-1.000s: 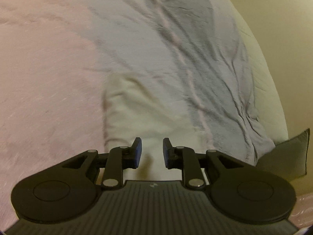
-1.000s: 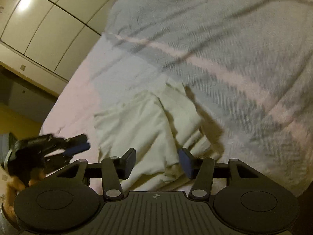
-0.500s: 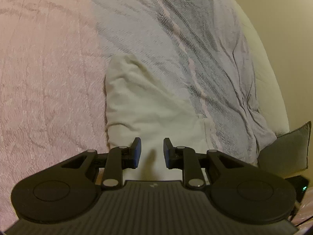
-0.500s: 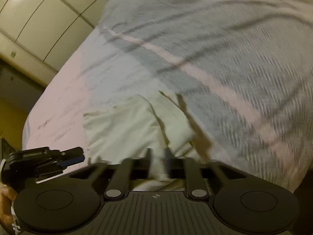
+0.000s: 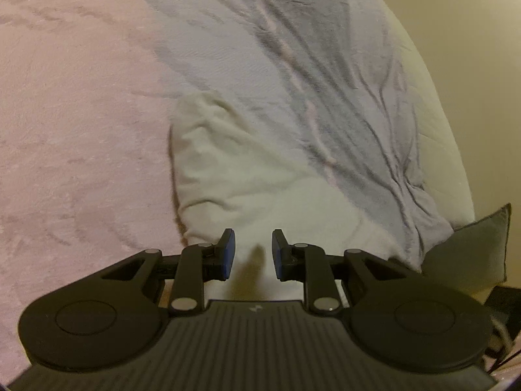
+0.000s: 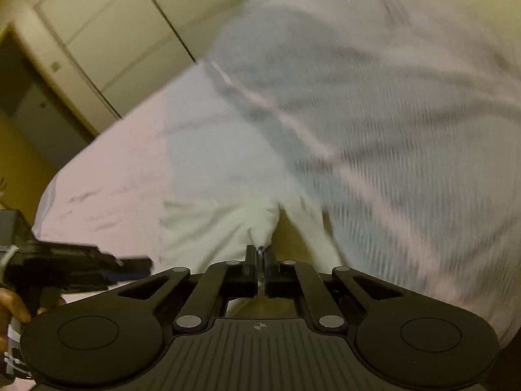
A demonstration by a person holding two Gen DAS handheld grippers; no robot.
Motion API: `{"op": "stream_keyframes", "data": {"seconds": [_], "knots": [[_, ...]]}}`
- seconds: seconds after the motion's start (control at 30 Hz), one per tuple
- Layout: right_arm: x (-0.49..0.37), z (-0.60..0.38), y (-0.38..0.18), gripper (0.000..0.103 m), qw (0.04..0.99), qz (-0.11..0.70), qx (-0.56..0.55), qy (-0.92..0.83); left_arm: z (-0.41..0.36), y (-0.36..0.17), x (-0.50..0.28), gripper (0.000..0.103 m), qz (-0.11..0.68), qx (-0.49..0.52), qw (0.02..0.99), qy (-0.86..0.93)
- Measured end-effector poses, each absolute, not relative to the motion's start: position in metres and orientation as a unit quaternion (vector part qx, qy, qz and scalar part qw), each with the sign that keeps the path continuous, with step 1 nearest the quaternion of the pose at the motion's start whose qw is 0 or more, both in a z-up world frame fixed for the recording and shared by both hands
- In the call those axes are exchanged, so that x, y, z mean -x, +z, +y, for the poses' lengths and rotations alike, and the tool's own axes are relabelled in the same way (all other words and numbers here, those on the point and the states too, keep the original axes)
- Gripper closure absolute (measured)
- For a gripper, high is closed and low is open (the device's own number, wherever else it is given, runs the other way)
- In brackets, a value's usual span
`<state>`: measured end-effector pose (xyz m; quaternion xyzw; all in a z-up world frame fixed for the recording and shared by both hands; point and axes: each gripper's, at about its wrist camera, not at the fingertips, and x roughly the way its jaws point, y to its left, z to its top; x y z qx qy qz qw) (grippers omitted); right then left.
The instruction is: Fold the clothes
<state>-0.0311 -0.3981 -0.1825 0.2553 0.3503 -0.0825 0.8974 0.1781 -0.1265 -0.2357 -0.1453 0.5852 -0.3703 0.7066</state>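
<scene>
right tongs [image 6: 260, 255] are pinching the white cloth [image 6: 211, 228] tight | left tongs [image 5: 250, 251] are gaping a little over the cloth, holding nothing | cloth is lying on the bed [image 5: 75, 114]

Pink bedspread [image 5: 71, 130] across left of bed, faint wrinkles. Grey blanket [image 5: 293, 65] with pale pink stripe, creased, overlapping bedspread on right side. Dark grey cushion [image 5: 472, 247] at lower right, beside blanket's edge, against cream wall [image 5: 472, 49]. Cream wardrobe doors [image 6: 114, 26] beyond bed in right wrist view, dark doorway [image 6: 29, 114] to their left.
</scene>
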Motion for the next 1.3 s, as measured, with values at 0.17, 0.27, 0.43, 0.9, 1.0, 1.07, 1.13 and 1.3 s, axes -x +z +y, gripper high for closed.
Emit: {"op": "stream_keyframes", "data": {"seconds": [0.17, 0.27, 0.43, 0.9, 1.0, 1.07, 1.13, 1.3], "knots": [[0.043, -0.411, -0.204, 0.101, 0.88, 0.376, -0.266, -0.113, -0.139, -0.247, -0.167, 0.084, 0.594, 0.13, 0.698, -0.377], [0.045, -0.419, -0.239, 0.101, 0.852, 0.413, -0.294, -0.132, -0.137, -0.247, -0.163, 0.085, 0.595, 0.111, 0.703, -0.374], [0.057, -0.435, -0.239, 0.088, 0.825, 0.408, -0.359, -0.154, -0.134, -0.247, -0.157, 0.085, 0.596, 0.081, 0.71, -0.367], [0.037, -0.452, -0.241, 0.075, 0.821, 0.447, -0.305, -0.184, -0.143, -0.238, -0.166, 0.078, 0.578, 0.021, 0.736, -0.353], [0.026, -0.464, -0.219, 0.075, 0.84, 0.414, -0.309, -0.167, -0.15, -0.229, -0.183, 0.076, 0.558, 0.029, 0.748, -0.358], [0.004, -0.468, -0.215, 0.075, 0.853, 0.397, -0.314, -0.128, -0.161, -0.226, -0.194, 0.076, 0.545, 0.025, 0.759, -0.356], [-0.023, -0.47, -0.226, 0.075, 0.853, 0.402, -0.32, -0.098, -0.17, -0.231, -0.205, 0.076, 0.541, 0.028, 0.766, -0.345], [-0.061, -0.486, -0.255, 0.075, 0.828, 0.405, -0.383, -0.064, -0.17, -0.249, -0.221, 0.071, 0.56, 0.086, 0.762, -0.314]]}}
